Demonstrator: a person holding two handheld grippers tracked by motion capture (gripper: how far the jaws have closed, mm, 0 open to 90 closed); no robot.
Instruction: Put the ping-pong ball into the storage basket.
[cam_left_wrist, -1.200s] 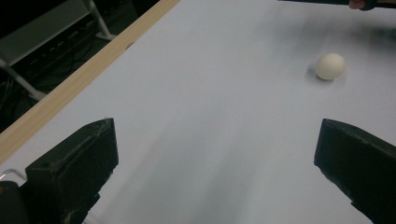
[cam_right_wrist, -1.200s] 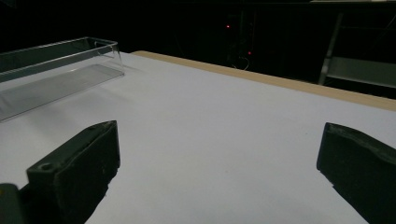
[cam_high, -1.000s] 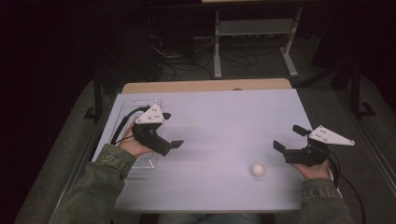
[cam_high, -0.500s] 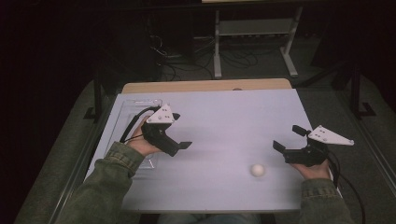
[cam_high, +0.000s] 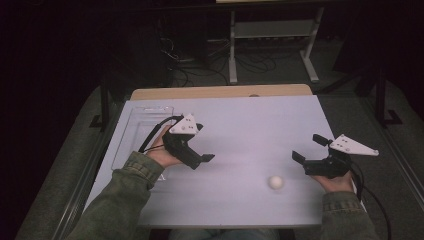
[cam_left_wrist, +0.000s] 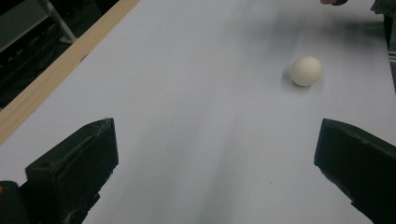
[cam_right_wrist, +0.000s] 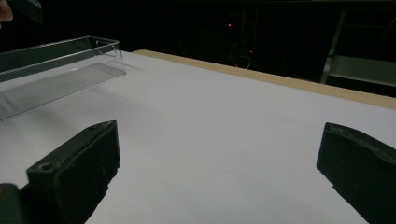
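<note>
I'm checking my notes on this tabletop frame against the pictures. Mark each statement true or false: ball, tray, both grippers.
1. The white ball lies inside the clear tray. False: it lies on the bare table, near the right gripper.
2. The left gripper is open. True.
3. The right gripper grips the ball. False: it is open and holds nothing.
4. The tray lies at the table's left side. True.

1. A small white egg-shaped ball (cam_high: 275, 182) lies loose on the white table (cam_high: 250, 130), toward the near right part, touched by nothing.
2. A clear, shallow plastic tray (cam_high: 142, 117) with low upright walls sits flat at the table's left side, well apart from the ball.
</note>
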